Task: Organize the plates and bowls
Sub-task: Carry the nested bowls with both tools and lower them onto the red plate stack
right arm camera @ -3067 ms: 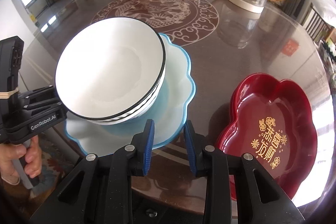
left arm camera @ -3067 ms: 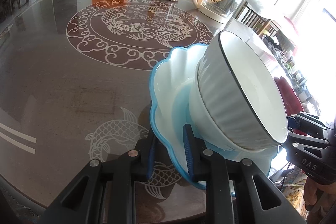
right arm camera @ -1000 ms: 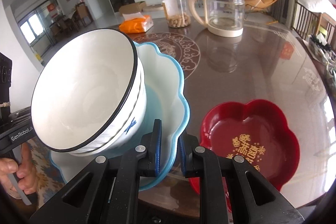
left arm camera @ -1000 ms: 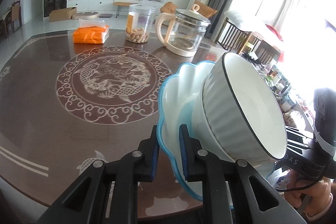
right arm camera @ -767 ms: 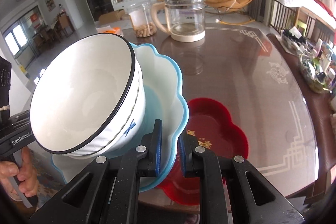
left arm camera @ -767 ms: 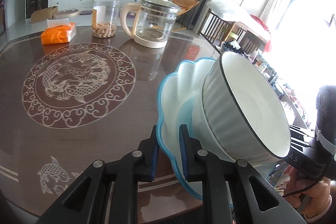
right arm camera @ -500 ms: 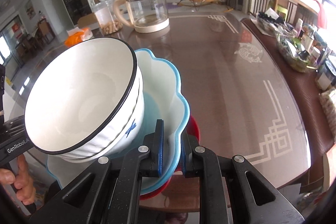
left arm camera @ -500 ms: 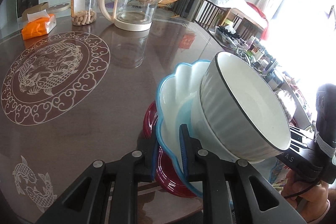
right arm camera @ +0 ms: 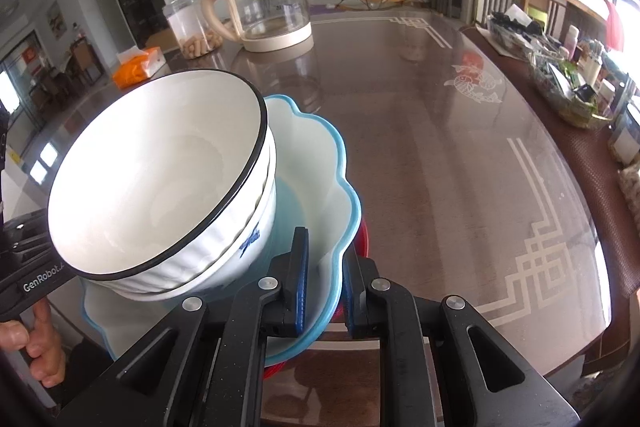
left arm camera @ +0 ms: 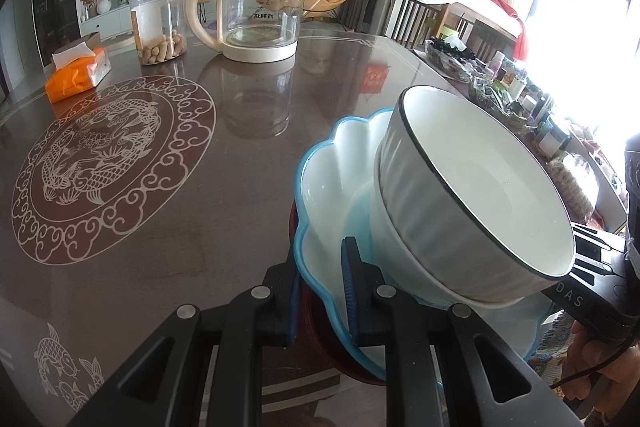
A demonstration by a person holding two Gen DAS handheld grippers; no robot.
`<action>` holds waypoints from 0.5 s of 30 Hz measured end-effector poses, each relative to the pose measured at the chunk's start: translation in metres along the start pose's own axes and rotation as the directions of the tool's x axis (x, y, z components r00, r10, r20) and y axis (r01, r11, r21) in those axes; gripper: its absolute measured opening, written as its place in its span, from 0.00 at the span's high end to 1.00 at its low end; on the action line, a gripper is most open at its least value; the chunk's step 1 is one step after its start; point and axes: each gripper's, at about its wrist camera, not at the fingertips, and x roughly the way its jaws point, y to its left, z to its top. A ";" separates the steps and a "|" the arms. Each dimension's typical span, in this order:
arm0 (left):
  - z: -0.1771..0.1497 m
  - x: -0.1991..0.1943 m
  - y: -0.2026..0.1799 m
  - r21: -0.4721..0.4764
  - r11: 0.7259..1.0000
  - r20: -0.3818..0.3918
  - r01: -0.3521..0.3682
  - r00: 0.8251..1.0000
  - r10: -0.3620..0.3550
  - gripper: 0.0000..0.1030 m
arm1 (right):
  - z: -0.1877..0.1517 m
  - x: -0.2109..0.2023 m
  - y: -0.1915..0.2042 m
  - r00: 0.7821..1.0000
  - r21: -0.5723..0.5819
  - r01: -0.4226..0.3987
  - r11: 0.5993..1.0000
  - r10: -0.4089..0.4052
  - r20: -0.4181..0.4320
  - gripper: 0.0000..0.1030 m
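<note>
Gripping opposite edges of a scalloped blue plate (left arm camera: 332, 183), the left gripper (left arm camera: 320, 301) and right gripper (right arm camera: 325, 281) have jaws nearly closed, pinching its rim. Two stacked white bowls (right arm camera: 160, 187) sit tilted in the plate, directly above a red dish (left arm camera: 316, 331) at the counter (left arm camera: 140, 227) edge.

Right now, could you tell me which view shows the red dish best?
Neither shows much. The right wrist view is slightly better: a bright red dish edge peeks from under the blue plate. The left wrist view shows only a dark sliver.
</note>
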 end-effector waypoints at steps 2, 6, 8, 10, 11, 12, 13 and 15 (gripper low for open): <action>0.006 0.005 0.002 -0.008 1.000 0.005 -0.008 1.000 0.008 0.83 | 0.006 0.006 -0.001 1.000 -0.007 0.003 1.000 -0.003 0.007 0.84; 0.015 0.011 0.008 -0.044 0.999 -0.008 -0.007 1.000 0.007 0.83 | 0.019 0.017 -0.002 1.000 -0.026 0.003 1.000 -0.003 0.023 0.84; 0.015 0.011 0.007 -0.039 0.999 -0.017 -0.009 1.000 0.008 0.83 | 0.021 0.018 -0.004 1.000 -0.031 0.000 1.000 0.001 0.029 0.84; 0.015 0.009 0.006 -0.037 0.999 -0.017 -0.010 1.000 0.009 0.82 | 0.020 0.016 -0.004 0.999 -0.051 0.005 0.999 -0.003 0.041 0.83; 0.015 0.008 0.006 -0.043 0.999 -0.017 -0.009 1.000 0.008 0.82 | 0.020 0.014 -0.003 0.999 -0.059 0.011 0.998 -0.008 0.050 0.82; 0.016 0.006 0.007 -0.051 0.999 -0.015 -0.011 1.000 0.010 0.82 | 0.021 0.010 -0.004 0.998 -0.058 0.013 0.998 -0.009 0.058 0.81; 0.017 0.004 0.007 -0.058 0.998 -0.011 -0.014 1.000 0.013 0.80 | 0.022 0.007 -0.005 0.998 -0.056 0.011 0.998 -0.008 0.063 0.79; 0.019 -0.002 0.007 -0.067 0.998 0.002 -0.009 1.000 0.009 0.78 | 0.024 0.002 -0.007 0.997 -0.054 0.016 0.998 -0.012 0.072 0.70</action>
